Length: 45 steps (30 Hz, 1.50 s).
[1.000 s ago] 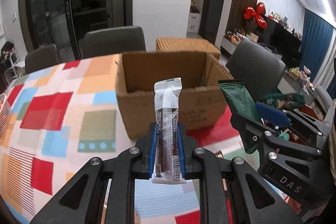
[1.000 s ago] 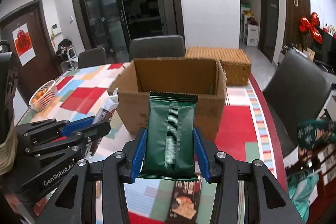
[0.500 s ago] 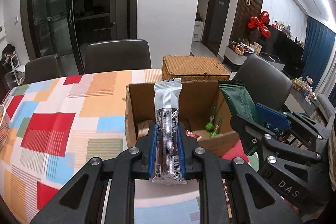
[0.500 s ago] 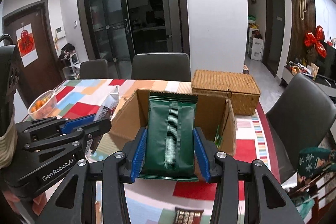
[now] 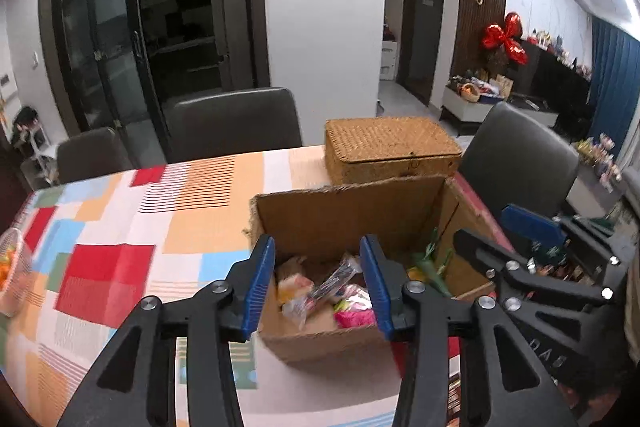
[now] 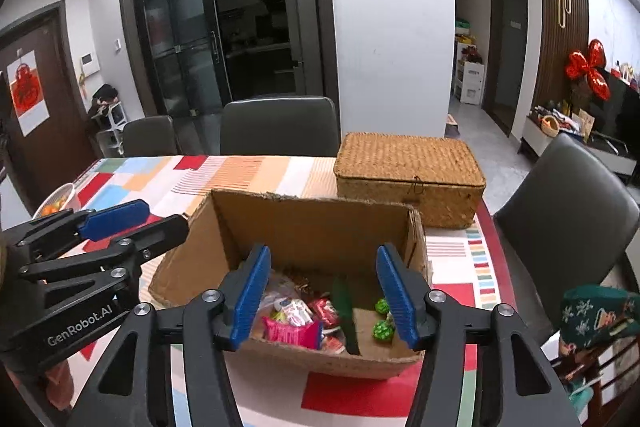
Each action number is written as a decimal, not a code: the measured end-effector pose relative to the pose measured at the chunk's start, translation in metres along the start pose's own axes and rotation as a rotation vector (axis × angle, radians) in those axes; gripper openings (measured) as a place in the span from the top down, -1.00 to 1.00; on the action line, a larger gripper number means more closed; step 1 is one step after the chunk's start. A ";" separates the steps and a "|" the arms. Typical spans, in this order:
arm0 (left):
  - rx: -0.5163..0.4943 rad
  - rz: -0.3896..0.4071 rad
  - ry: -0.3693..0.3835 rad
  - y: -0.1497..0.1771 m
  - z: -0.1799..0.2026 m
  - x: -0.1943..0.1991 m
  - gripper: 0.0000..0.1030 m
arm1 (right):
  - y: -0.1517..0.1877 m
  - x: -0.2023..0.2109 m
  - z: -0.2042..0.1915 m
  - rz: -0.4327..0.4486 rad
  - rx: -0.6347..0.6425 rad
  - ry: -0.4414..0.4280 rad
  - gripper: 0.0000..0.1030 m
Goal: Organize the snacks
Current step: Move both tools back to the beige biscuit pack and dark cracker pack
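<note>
An open cardboard box (image 5: 344, 211) (image 6: 312, 223) stands on the patchwork tablecloth and holds several snacks. My left gripper (image 5: 318, 281) is open and empty above the box's left part; a clear-wrapped bar (image 5: 334, 277) lies among the snacks under it. My right gripper (image 6: 324, 295) is open and empty above the box's right part. A dark green packet (image 6: 345, 311) stands on edge in the box between a pink pack (image 6: 292, 331) and green candies (image 6: 382, 329). Each gripper shows in the other's view, the right one (image 5: 520, 239) and the left one (image 6: 116, 223).
A woven wicker case (image 5: 390, 149) (image 6: 408, 175) sits behind the box. A bowl of oranges (image 6: 60, 201) stands at the table's left edge. Dark chairs (image 6: 278, 125) (image 5: 516, 155) ring the table. Dark snack packs (image 5: 454, 395) lie near the front edge.
Both grippers rose and moved forward over the box, then opened. The clear-wrapped bar left my left gripper and the green packet left my right gripper; both now lie in the box.
</note>
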<state>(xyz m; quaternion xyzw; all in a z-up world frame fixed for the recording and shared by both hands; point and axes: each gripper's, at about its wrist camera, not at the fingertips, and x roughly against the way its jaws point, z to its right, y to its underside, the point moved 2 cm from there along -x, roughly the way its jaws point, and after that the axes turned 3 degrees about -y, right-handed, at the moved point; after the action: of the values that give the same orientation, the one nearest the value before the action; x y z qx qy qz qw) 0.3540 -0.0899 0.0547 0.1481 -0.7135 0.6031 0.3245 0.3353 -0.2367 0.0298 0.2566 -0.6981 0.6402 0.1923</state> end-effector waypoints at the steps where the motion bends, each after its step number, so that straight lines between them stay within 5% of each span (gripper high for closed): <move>1: -0.004 0.003 -0.001 0.005 0.000 0.005 0.14 | 0.003 0.001 0.000 -0.003 -0.003 0.002 -0.10; 11: 0.018 0.001 0.006 0.056 -0.010 0.053 -0.09 | 0.048 0.034 -0.026 -0.019 -0.004 -0.046 -0.20; 24: 0.052 -0.078 -0.061 0.138 -0.045 0.090 -0.15 | 0.117 0.062 -0.082 -0.062 0.040 -0.056 -0.24; 36: 0.136 -0.273 -0.034 0.220 -0.073 0.061 -0.18 | 0.179 0.035 -0.120 -0.207 0.079 -0.085 -0.24; 45: 0.202 -0.379 0.063 0.257 -0.080 0.020 -0.18 | 0.207 0.003 -0.125 -0.317 0.095 -0.065 -0.24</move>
<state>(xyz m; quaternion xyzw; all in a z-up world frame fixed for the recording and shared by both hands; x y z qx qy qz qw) 0.2069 0.0493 -0.1239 0.2925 -0.5982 0.6041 0.4378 0.2002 -0.1034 -0.1190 0.3929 -0.6238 0.6253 0.2561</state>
